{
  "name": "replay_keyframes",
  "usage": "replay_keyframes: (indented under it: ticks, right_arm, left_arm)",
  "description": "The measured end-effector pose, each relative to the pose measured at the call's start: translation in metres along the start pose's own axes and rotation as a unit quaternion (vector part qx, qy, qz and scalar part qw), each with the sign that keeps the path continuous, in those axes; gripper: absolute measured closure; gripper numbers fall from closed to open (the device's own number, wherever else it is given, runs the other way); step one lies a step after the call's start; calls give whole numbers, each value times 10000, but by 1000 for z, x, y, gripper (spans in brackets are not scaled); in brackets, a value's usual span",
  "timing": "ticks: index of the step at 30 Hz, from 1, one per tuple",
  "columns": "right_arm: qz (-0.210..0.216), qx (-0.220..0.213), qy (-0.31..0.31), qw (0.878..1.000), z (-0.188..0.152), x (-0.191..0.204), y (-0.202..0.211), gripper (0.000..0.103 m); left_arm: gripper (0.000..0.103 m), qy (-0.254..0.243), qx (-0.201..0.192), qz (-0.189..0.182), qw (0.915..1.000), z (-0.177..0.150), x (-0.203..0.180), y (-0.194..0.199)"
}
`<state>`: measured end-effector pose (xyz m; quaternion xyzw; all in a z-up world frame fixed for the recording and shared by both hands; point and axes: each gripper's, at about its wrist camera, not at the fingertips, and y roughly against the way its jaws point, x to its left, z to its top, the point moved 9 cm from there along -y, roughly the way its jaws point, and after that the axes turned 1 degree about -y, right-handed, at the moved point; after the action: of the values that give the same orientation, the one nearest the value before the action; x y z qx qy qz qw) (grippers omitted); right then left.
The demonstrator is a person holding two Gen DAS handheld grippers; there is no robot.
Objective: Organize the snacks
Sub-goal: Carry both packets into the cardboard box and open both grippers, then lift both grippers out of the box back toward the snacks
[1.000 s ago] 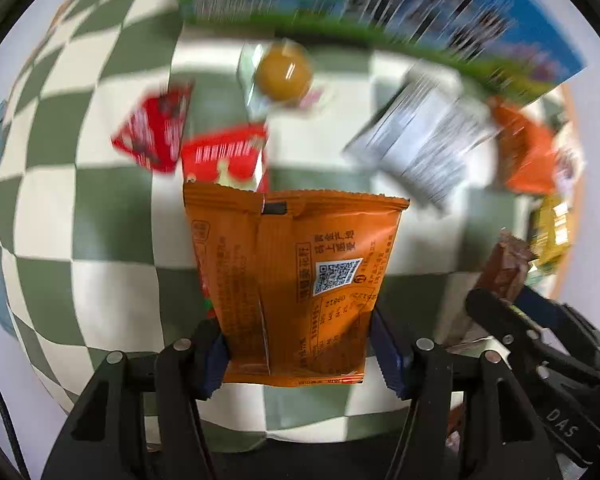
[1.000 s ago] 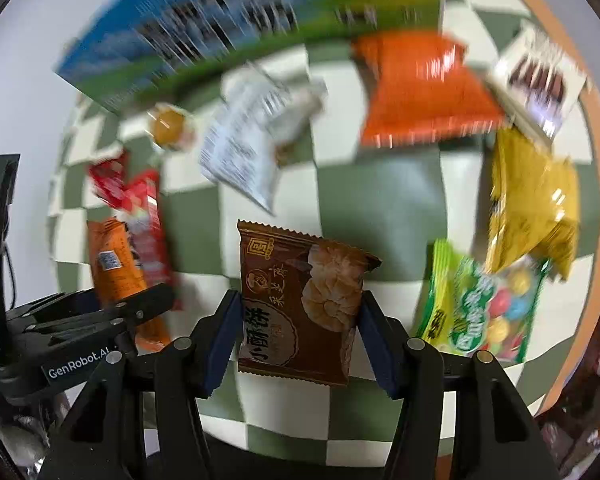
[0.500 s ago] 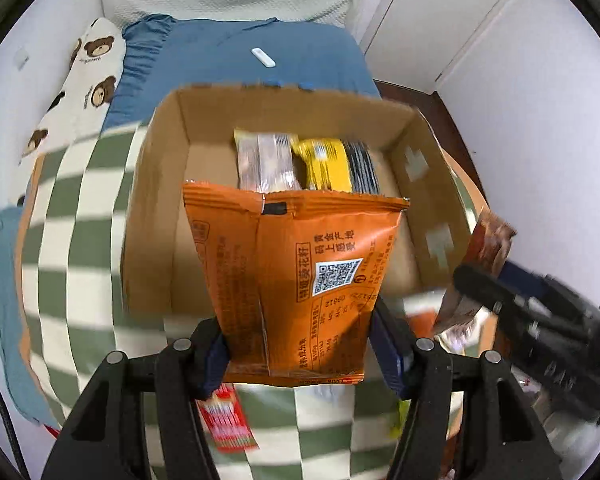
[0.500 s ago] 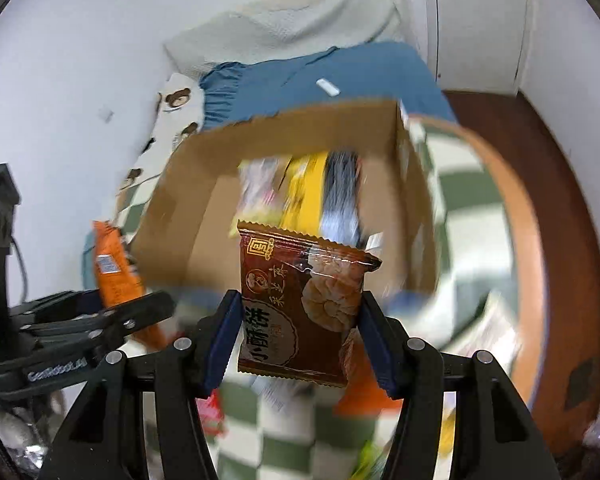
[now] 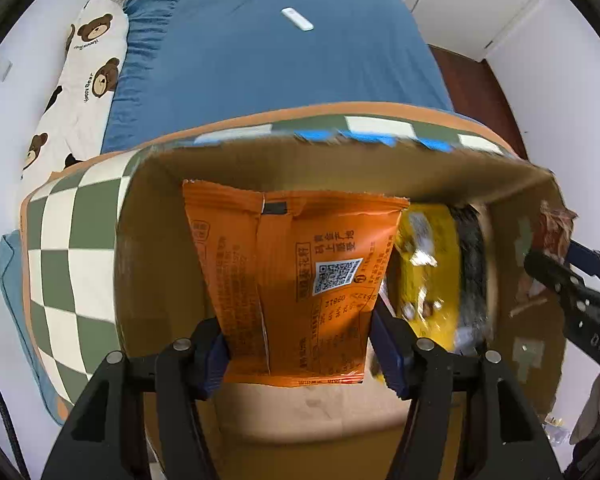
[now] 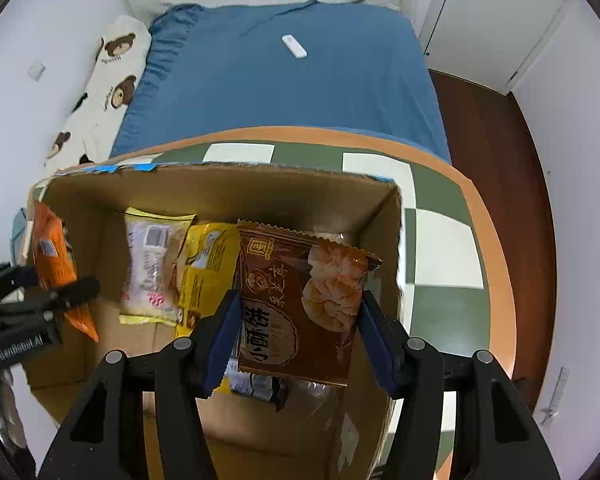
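Left hand-held gripper [image 5: 300,344]: pinching orange snack packet [image 5: 296,280] over cardboard box [image 5: 160,280], left side bare.
Right hand-held gripper [image 6: 296,340]: pinching brown biscuit packet [image 6: 300,304] beside right wall.
Inside: yellow packet [image 6: 208,272], pale packet [image 6: 152,268].
Beyond: checkered desk [image 6: 440,248], bed [image 6: 284,88].

Right gripper [image 6: 300,336] above cardboard box [image 6: 228,188]
Blue pads clamp brown snack packet [image 6: 300,304]; pale packet [image 6: 154,268] and yellow packet [image 6: 208,272] lie inside.

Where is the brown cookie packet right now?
The brown cookie packet is clamped in the right gripper, above the cardboard box, right of the yellow packet.
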<state>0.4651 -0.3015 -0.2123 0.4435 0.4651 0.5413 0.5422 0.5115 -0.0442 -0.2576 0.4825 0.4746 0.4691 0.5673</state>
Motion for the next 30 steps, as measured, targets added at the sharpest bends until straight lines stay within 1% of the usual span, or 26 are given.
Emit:
replay_keyframes:
  ticks: [2,3,4,5,6,7,9,14,19,22,27,30]
  right_arm:
    - [-96,159,0,9998,5,-1,-9,41]
    - [-132,266,1,9996,6,0,-14,38]
    - [-152,312,-17,9994,7,0,-17,26]
    - [-180,313,-41,9993,8,-1,-18,19]
    - [-184,310,-57,9993,9,0,-22,10]
    - [-144,325,-79,9993,8,1,-22,10]
    - [-64,372,-141,9992,7,3,-26,10]
    - [48,344,-194,9992,2,6,-30,10]
    - [153,278,-293,9991,-18,8,-29,10]
    - [272,245,-379,9986,-31,11,-26,10]
    - [282,20,-382,9989,-55,18,-14,10]
    - [321,-105,-390,9987,-70,23,-4,10]
  left_arm:
    - [43,42,135,31,9999,7,7,-7]
    - [42,98,190,41,9998,10,9,-9]
    - [36,175,228,29,9996,13,13,-12]
    - [31,251,254,-17,9994,14,15,-14]
    - [19,312,251,-79,9992,17,16,-15]
    - [12,354,222,-128,9990,18,17,-16]
    - [10,382,204,-129,9990,22,21,-18]
    - [10,372,263,-170,9988,14,16,-19]
    - [10,382,181,-137,9990,-4,12,-15]
    - [10,438,-7,-112,9990,-17,12,-8]
    - [10,478,-532,-43,9974,-41,10,15]
    - [10,495,-824,-62,9953,-55,6,32]
